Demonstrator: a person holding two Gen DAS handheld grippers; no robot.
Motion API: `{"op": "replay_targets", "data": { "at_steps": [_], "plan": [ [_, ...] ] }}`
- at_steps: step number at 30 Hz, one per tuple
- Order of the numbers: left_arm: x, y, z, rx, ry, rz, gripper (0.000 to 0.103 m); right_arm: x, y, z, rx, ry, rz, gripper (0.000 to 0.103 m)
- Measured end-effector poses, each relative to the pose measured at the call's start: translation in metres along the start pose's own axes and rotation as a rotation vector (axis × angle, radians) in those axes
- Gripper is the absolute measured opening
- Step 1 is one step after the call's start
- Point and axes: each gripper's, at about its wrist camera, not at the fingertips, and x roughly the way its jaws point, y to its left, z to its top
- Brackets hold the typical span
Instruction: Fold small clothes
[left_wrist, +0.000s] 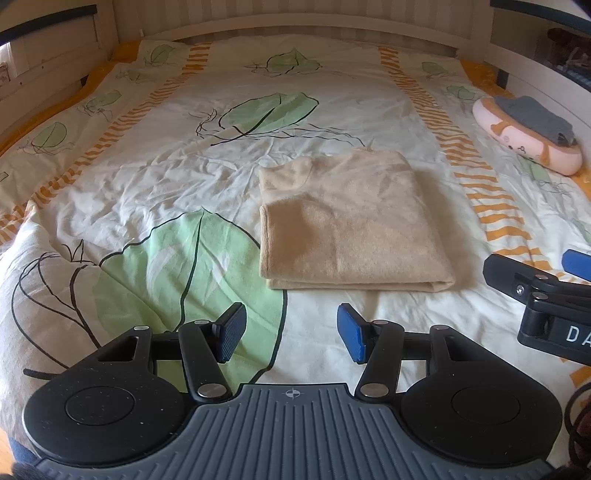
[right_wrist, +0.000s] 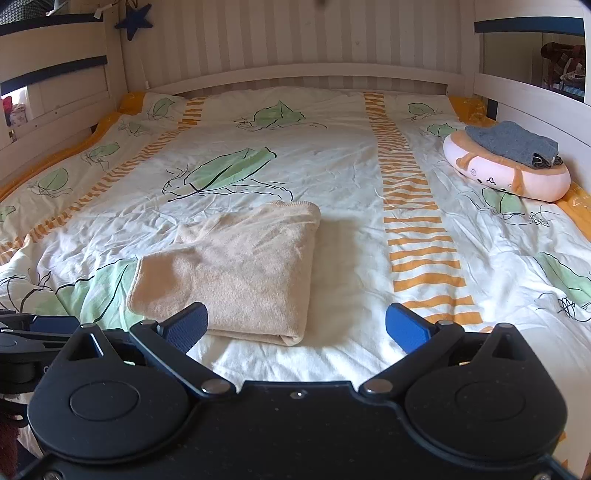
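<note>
A beige knitted garment (left_wrist: 351, 221) lies folded into a neat rectangle on the leaf-patterned bed cover (left_wrist: 184, 166). It also shows in the right wrist view (right_wrist: 240, 269). My left gripper (left_wrist: 291, 332) is open and empty, just short of the garment's near edge. My right gripper (right_wrist: 295, 326) is open and empty, near the garment's near right corner. The right gripper also shows at the right edge of the left wrist view (left_wrist: 543, 284), and the left gripper at the left edge of the right wrist view (right_wrist: 33, 332).
A pink plush cushion (right_wrist: 517, 177) lies at the far right of the bed with a folded grey garment (right_wrist: 513, 142) on top. White bed rails (right_wrist: 295, 74) run along the back and both sides.
</note>
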Motion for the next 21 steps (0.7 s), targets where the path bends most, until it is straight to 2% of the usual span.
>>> {"op": "replay_targets", "data": {
  "at_steps": [21],
  "plan": [
    [-0.0037, -0.0017, 0.0001, -0.024, 0.012, -0.052, 0.053, -0.0044, 0.0048, -0.0024, -0.011, -0.008, 0.027, 0.102]
  ]
}}
